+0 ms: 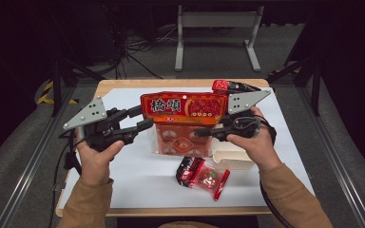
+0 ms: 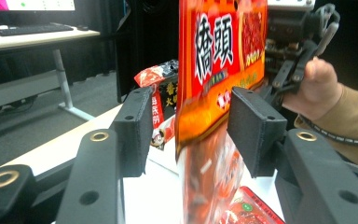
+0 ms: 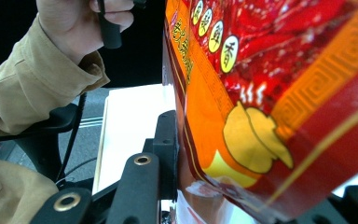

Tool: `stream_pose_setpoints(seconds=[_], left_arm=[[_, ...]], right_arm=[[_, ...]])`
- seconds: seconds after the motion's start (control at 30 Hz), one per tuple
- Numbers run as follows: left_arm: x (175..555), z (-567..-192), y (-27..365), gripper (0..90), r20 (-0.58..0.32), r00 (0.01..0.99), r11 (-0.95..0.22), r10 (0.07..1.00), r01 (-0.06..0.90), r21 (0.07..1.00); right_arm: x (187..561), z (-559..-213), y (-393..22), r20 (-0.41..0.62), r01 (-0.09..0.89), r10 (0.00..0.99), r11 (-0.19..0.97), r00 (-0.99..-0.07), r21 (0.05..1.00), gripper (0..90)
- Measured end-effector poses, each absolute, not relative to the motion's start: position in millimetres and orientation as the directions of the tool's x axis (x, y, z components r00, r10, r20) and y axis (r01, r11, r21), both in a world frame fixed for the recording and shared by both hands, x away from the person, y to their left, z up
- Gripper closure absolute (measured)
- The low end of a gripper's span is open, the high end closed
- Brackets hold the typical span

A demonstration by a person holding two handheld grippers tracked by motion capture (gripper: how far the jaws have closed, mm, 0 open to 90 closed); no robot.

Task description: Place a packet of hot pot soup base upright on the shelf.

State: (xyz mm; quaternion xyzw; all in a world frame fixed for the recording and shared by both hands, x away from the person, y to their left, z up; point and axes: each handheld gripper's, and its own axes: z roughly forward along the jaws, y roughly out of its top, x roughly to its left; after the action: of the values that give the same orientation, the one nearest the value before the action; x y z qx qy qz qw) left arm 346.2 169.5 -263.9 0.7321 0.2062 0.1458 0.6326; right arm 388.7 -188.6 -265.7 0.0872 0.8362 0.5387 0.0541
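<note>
Sleeves (image 1: 90,202) of tan cloth nearest, one hand on each gripper. Small red packets (image 1: 202,173) lying flat on the white surface (image 1: 138,180), between the two forearms. Just behind them, a pale box (image 1: 235,159) near the right hand.

Above the middle of the surface, a red snack bag (image 1: 185,108) held upright, with large white characters on the red top part and a clear lower part. Left gripper (image 1: 142,118) released, its fingers (image 2: 254,130) standing on both sides of the bag's left edge with a gap on each side. Right gripper (image 1: 204,129) clenched on the bag's right side, one finger (image 3: 168,149) pressed against the foil, the other mostly hidden behind the bag.

Farther back, a dark red packet (image 1: 225,85) at the far edge of the surface. Beyond that, a grey frame (image 1: 216,21) on the floor.
</note>
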Motion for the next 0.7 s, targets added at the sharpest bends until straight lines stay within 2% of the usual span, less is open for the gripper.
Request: stream_pose_setpoints(seconds=[0.43,0.7], left_arm=[[348.4,-266.4,175.6,44.5,-0.058,0.859,-0.129,0.508,0.142,0.981],[352.7,-271.3,172.6,41.2,-0.060,0.858,-0.179,0.510,0.174,0.968]], right_arm=[[389.4,-246.9,-204.3,-0.003,0.102,0.256,0.397,-0.967,0.912,70.3],[391.2,-237.9,-220.2,-0.018,0.109,0.305,0.395,-0.952,0.912,70.3]])
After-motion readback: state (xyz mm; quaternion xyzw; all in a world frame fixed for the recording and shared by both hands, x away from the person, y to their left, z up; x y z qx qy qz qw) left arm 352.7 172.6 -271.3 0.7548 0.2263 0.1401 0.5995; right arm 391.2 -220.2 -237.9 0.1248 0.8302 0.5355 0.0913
